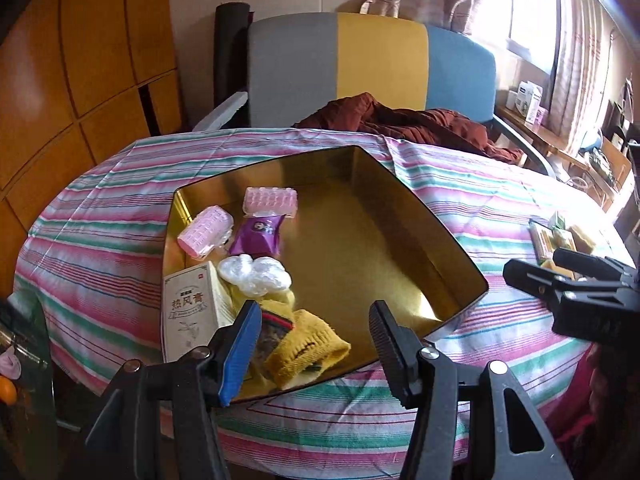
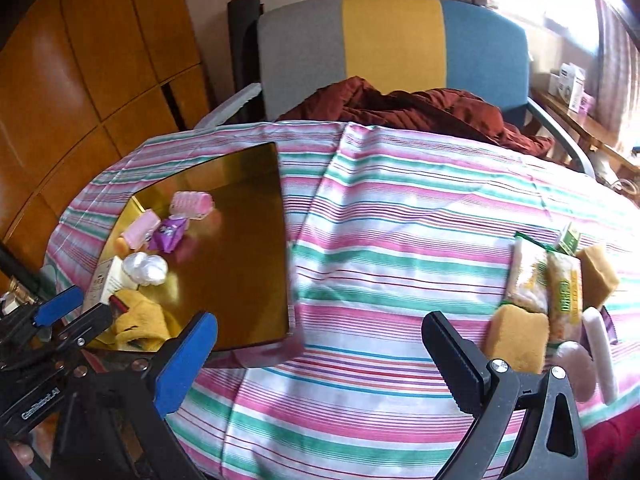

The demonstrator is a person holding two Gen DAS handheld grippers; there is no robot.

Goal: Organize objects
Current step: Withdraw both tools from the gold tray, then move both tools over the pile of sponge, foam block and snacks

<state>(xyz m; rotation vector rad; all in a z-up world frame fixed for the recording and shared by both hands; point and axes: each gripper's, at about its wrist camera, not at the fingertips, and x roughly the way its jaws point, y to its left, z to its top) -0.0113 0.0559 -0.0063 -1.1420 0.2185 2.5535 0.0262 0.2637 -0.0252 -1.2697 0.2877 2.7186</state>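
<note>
Shallow gold-lined metal tray (image 1: 360,240) lies flat on the table, holding pink rollers (image 1: 206,231), purple sachet (image 1: 262,234), white box (image 1: 192,312), yellow knitted cloth (image 1: 304,346). Yellow sponges (image 2: 516,336) and green-labelled packets (image 2: 528,272) lie well apart, right.

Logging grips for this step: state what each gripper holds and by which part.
Nothing is held. The left gripper and right gripper are both open and empty.
</note>
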